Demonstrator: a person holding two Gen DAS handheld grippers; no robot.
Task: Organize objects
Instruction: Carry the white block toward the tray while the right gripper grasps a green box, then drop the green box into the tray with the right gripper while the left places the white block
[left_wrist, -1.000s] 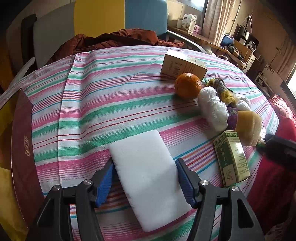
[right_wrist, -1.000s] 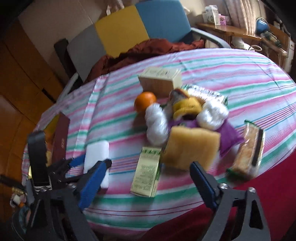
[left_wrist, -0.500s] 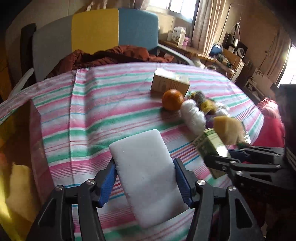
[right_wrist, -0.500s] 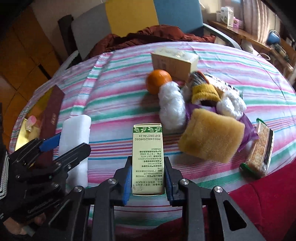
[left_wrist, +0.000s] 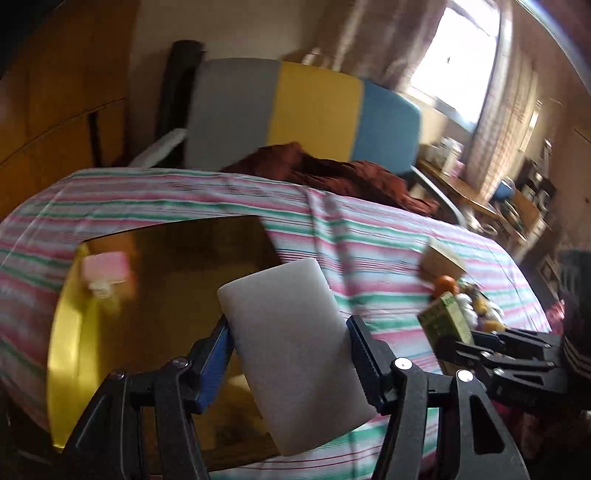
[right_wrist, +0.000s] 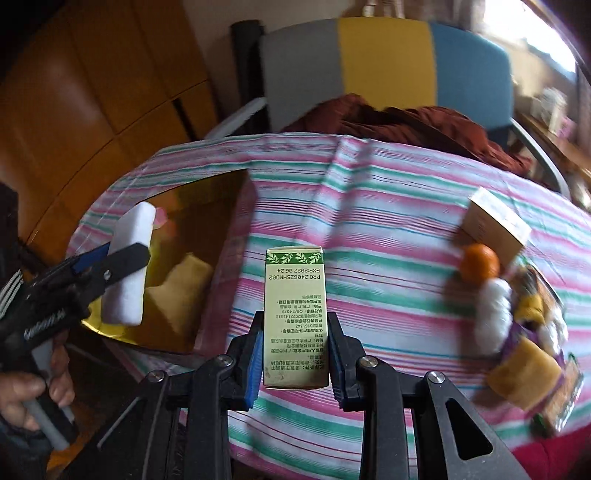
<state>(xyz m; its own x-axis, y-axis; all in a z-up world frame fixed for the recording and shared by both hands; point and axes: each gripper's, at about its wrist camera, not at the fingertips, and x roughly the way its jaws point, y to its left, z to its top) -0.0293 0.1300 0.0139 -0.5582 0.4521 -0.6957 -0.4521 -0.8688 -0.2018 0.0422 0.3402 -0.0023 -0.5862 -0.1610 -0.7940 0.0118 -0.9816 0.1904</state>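
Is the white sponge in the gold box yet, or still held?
Still held. The left gripper clamps the white sponge above the gold box, not set down inside.

White rectangular foam block (left_wrist: 291, 354) sits between left jaws, above open gold-lined box (left_wrist: 66, 354); striped tablecloth (left_wrist: 369, 251) lies right.

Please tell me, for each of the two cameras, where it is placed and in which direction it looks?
Left wrist: sits on the left gripper, looking along its fingers past the held white sponge toward the gold box; the right gripper shows at right.
Right wrist: sits on the right gripper, looking past the green carton across the striped tablecloth; a hand shows.
Shared: both grippers, sponge, carton, box, orange.
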